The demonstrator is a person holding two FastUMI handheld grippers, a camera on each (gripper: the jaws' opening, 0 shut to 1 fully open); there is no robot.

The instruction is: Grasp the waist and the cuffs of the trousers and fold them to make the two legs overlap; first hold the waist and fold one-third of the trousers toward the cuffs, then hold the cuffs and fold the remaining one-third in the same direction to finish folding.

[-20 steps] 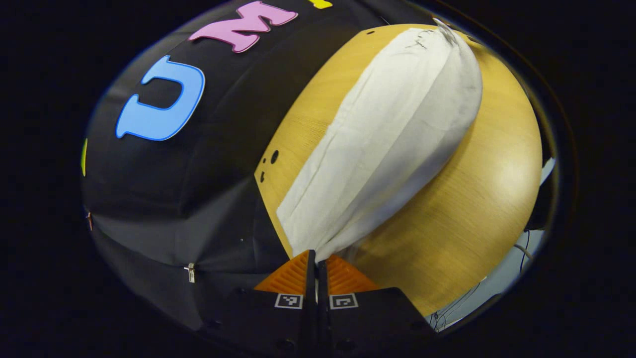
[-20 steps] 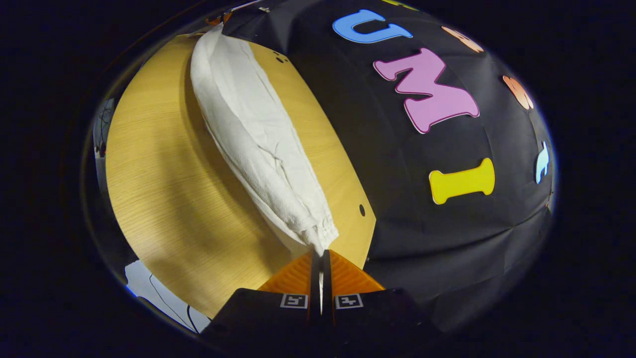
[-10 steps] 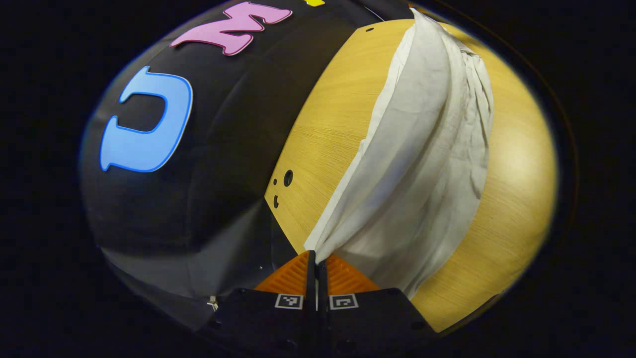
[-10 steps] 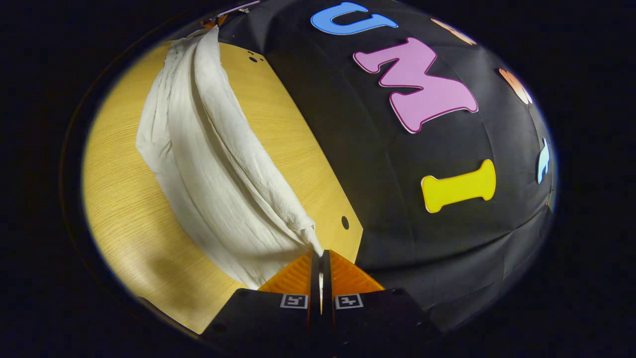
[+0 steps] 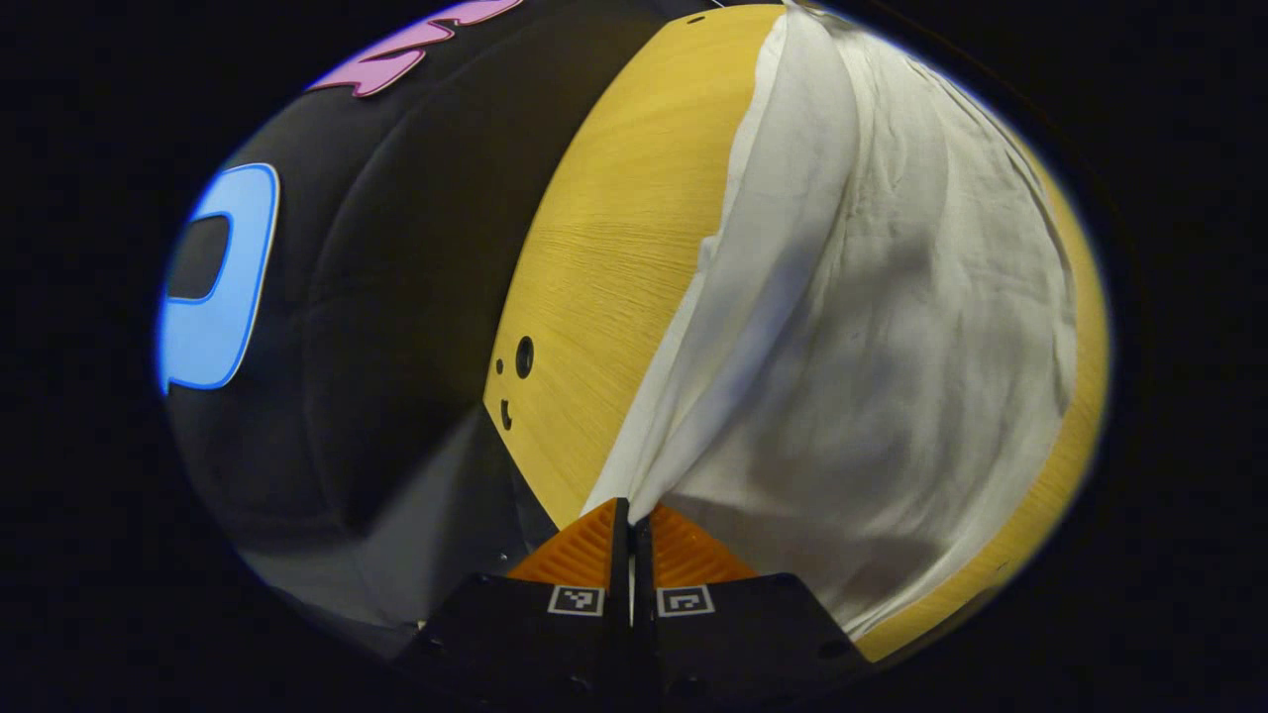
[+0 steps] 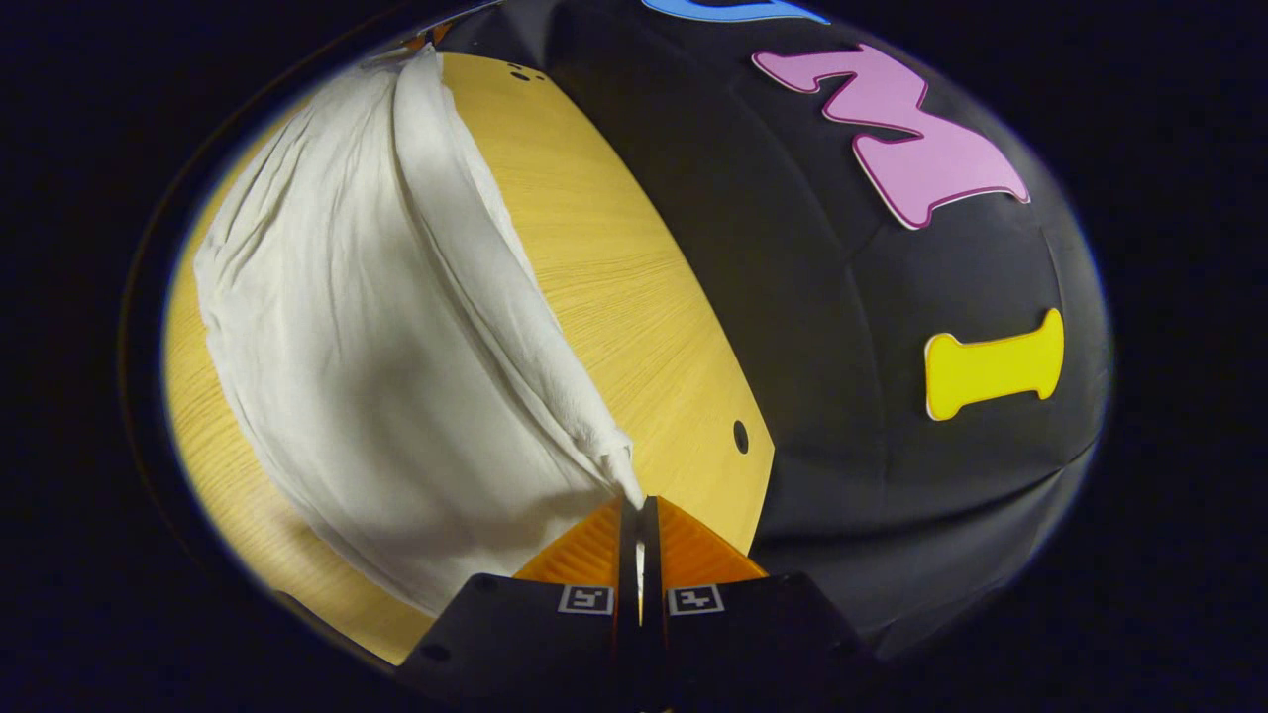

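White trousers (image 5: 872, 327) stretch over the wooden table (image 5: 614, 248), one long edge raised and the cloth spreading wide below it. My left gripper (image 5: 631, 507) is shut on a corner of the trousers at the bottom of the left gripper view. In the right gripper view the same trousers (image 6: 367, 347) hang from my right gripper (image 6: 639, 505), which is shut on a gathered corner of the cloth. Which end is the waist and which the cuffs I cannot tell. The table (image 6: 614, 267) shows beside the raised edge.
The table's edge with small round holes (image 5: 524, 356) lies close to the left gripper; another hole (image 6: 740, 436) sits near the right gripper. The black booth wall (image 6: 892, 297) stands just past that edge.
Both grippers have stayed shut on the trousers and carried the held edge across; the cloth has spread from a narrow bundle into a wide sheet.
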